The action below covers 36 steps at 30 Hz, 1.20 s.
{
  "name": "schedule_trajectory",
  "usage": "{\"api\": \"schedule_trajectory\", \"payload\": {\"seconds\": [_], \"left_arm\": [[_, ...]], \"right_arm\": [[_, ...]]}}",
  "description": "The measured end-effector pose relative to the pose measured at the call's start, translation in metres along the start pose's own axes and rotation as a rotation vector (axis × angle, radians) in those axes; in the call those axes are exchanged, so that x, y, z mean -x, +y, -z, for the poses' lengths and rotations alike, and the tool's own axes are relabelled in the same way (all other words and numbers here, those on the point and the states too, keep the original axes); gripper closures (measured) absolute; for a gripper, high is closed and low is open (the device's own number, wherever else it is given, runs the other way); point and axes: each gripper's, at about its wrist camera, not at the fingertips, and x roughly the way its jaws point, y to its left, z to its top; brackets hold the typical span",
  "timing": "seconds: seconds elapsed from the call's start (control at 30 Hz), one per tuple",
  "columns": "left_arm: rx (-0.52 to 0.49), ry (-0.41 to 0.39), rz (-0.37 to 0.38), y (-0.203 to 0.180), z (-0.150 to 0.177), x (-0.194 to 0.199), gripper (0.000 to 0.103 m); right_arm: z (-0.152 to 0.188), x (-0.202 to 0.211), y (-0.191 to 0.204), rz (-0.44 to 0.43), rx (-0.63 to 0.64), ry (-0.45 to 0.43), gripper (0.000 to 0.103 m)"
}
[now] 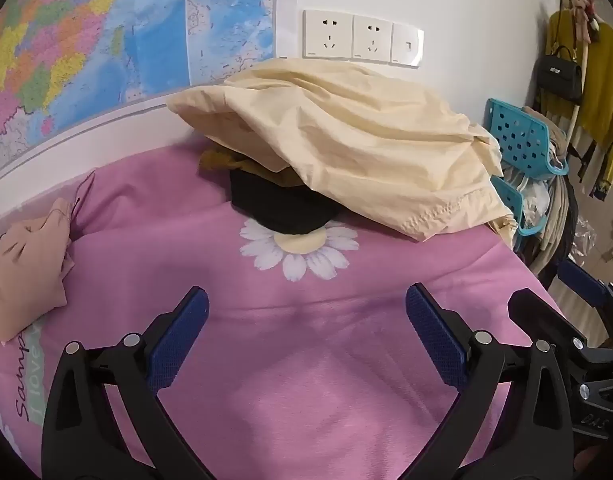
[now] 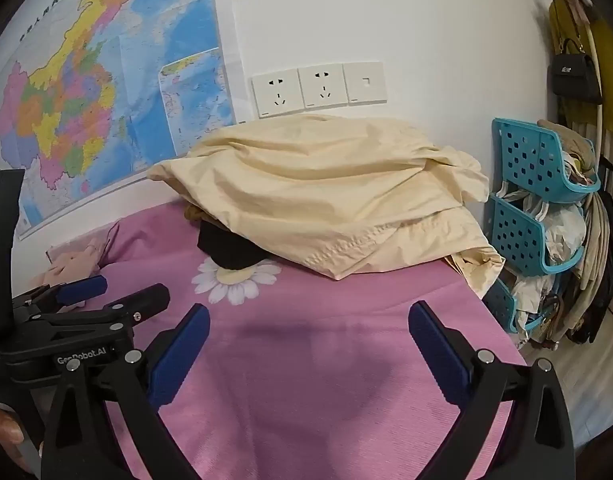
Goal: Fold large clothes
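Beside left tongs (image 1: 306,312), peach cloth (image 1: 22,276), right tongs (image 2: 309,330), both agape, empty.

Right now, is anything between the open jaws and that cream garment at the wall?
Nothing visible: only bare pink bedspread lies between both grippers and the cream garment, which rests on darker clothes.
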Motion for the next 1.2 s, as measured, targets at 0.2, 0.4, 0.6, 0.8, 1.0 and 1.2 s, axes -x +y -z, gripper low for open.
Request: {"api": "schedule_trajectory", "payload": {"seconds": [0.2,0.4,0.6,0.8,1.0,1.2], "left_arm": [[-0.001,0.008,-0.001,-0.004,-0.002,-0.004,0.005],[0.014,-0.003,0.012,-0.006,-0.003,-0.001,0.005],[0.024,-0.002,0.016,-0.005,-0.004,-0.001,0.005],[0.024,0.004,0.022,-0.005,-0.002,-0.002,0.005],[0.024,0.006,0.026,-0.005,-0.003,-0.003,0.005],[0.025,0.007,0.025,-0.005,-0.002,-0.004,0.005]], "right_arm": [[-0.003,0.006,0.004,-0.027,0.016,-0.011,0.006],[0.0,-0.001,-0.015,0.012,-0.005,-0.007,0.006],[-0.004,0.002,-0.007,0.03,0.013,-0.005,0.006],[-0.006,0.0,-0.006,0.03,0.017,0.002,0.006],[-0.006,-0.002,-0.007,0.026,0.019,0.006,0.006],[-0.006,-0.003,-0.005,0.029,0.022,0.007,0.006]]}}
